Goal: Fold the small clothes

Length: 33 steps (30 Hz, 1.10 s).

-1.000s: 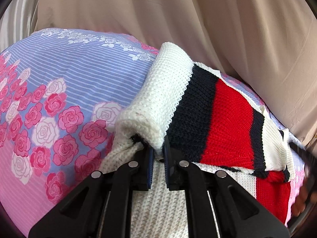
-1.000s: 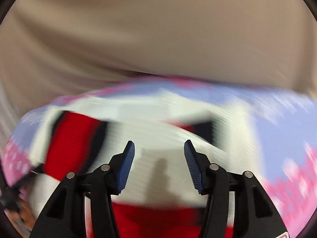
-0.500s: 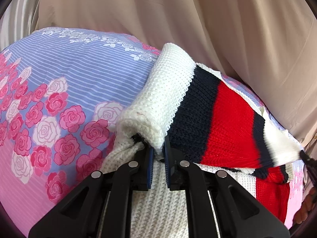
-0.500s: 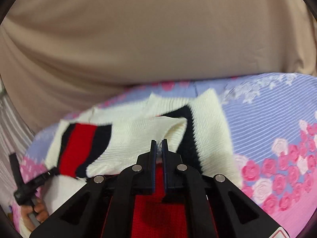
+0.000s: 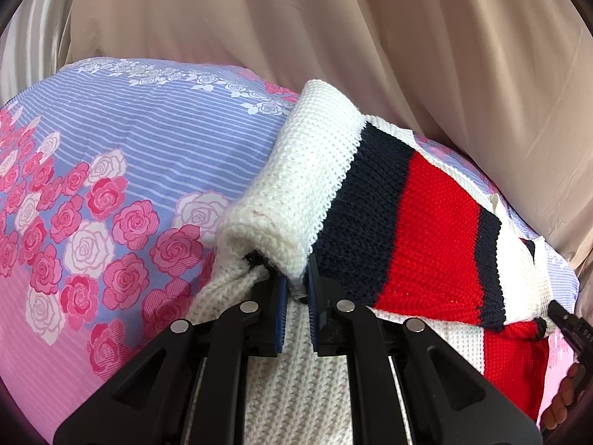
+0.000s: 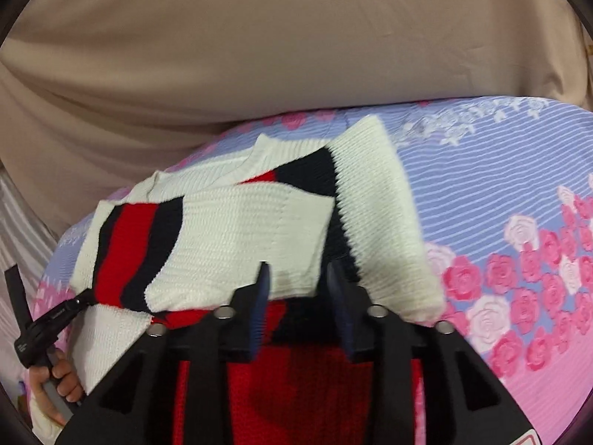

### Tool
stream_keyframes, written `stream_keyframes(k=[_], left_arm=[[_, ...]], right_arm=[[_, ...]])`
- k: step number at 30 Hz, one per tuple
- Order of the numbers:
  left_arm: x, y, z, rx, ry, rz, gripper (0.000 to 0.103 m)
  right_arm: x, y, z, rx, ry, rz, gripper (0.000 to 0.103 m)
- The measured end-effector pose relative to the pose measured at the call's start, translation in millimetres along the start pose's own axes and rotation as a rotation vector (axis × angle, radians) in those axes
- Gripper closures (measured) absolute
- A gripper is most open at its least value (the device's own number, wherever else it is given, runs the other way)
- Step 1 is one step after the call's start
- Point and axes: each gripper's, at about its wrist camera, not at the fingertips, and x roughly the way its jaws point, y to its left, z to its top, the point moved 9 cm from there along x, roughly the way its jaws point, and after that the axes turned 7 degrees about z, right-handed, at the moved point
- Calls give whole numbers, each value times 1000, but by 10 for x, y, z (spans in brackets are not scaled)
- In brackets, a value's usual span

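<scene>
A small knit sweater, white with navy and red stripes, lies on the floral bedsheet. My left gripper is shut on the white cuff of a sleeve folded across the body. In the right wrist view the same sweater lies with both sleeves folded over it. My right gripper is open, its fingers apart just in front of the white sleeve edge, holding nothing. The left gripper also shows at the left edge of the right wrist view, pinching the sweater.
Beige curtain fabric hangs right behind the bed. The rose-patterned sheet spreads to the right of the sweater. A hand holds the left gripper's handle at the lower left.
My right gripper closed on the sleeve edge half a second ago and has now opened, letting it go. My left gripper stays shut on the cuff and has barely moved.
</scene>
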Motion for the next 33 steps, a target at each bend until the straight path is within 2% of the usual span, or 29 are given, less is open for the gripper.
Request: stream_keyframes(k=[1,2,3,4,6,8,9,11,12,13,16,18,19,20,22,25,28,31,33], left_arm=[[5,-8,0,-2,1,-3,93],[3,-2,1,-5,1,-7,93],[2,14,3,-11,2,-14,93],[-4,33,9,-20,3,-25,93],[-14,91,12,-44,3,-48,93],[-8,102,6,-40,5,-49,93],[-17,86,8,-28,4,-42,93],[-14,46,3,4,3,-24,93],[-9,37,3,11,3,-19,93],[-7,39,5,12,3,-16,93],[-26,73,5,0,8,-42,91],[-162,171,-39,-4,34,-73,84],[-263,252,-92,-10,47,-82,74],[-408,355,-180,-17,59,-106,59],[-718,573,-377,-25,82,-153,44],[-1111,901,-699,-12,109,-149,38],[-1462,1169,-1140,2,160,-149,36],[-1684,1233,-1576,-1,220,-177,36],[-1790,1187,-1737,-7,233,-207,35]], right_arm=[[106,25,-44,-1,29,-3,51],[150,104,-122,-10,53,-11,56],[178,149,-125,-27,56,-20,65],[145,219,-118,-36,46,-7,92],[-88,300,6,-49,-35,10,95],[-248,260,71,-61,-91,-16,95],[-184,169,41,-52,-69,-35,95],[139,-54,-137,-28,37,-92,96],[132,-29,-126,-54,5,-93,96],[102,16,-124,-62,16,-105,95],[-229,224,-120,-33,-13,-38,88],[-541,264,-196,-61,-51,-80,83],[-733,275,-294,-80,-66,-100,72],[-932,277,-429,-93,-83,-100,60],[-1283,245,-823,-109,-64,-93,52],[-1689,93,-1498,-97,-11,-99,47],[-1923,-4,-2219,-29,65,-70,47],[-1997,12,-2675,30,96,-39,47],[-2009,89,-2843,79,88,20,47]])
